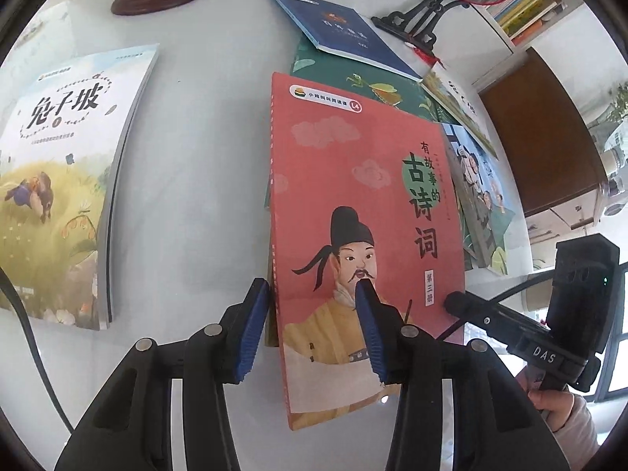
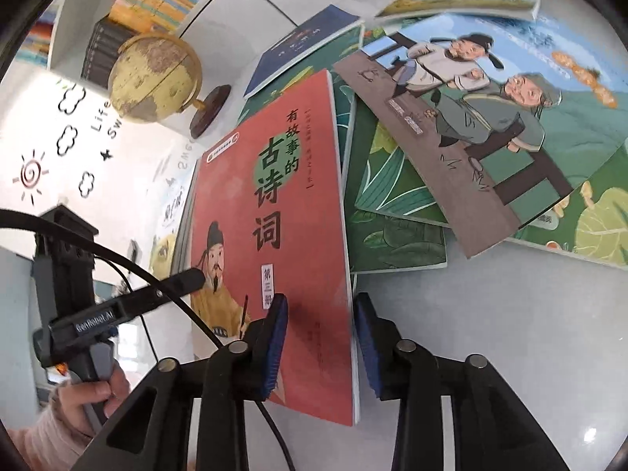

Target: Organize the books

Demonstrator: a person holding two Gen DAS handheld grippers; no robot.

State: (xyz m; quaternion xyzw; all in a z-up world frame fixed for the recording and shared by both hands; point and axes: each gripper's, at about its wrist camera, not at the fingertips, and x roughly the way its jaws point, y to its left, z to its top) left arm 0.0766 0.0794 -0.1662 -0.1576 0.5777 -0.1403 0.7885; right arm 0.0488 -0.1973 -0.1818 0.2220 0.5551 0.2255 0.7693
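A red book with a robed man on its cover (image 1: 353,196) (image 2: 282,204) lies on top of a loose pile on the white table (image 1: 204,157). My left gripper (image 1: 312,302) straddles its spine edge near the bottom: one blue pad beside the spine, the other over the cover. My right gripper (image 2: 320,314) straddles the opposite long edge, one pad over the cover, the other just clear of the page edge. Both are open. Under the red book lie a green book (image 1: 353,74) (image 2: 396,227), a dark blue book (image 1: 345,27) (image 2: 302,47) and a book showing two figures (image 2: 490,117).
A thick book with a meadow cover (image 1: 59,180) lies apart on the left. A globe (image 2: 155,78) on a wooden base stands behind. A black ornament stand (image 1: 420,19) and shelves of books (image 1: 530,4) are at the back. A hand (image 1: 561,408) holds the other device.
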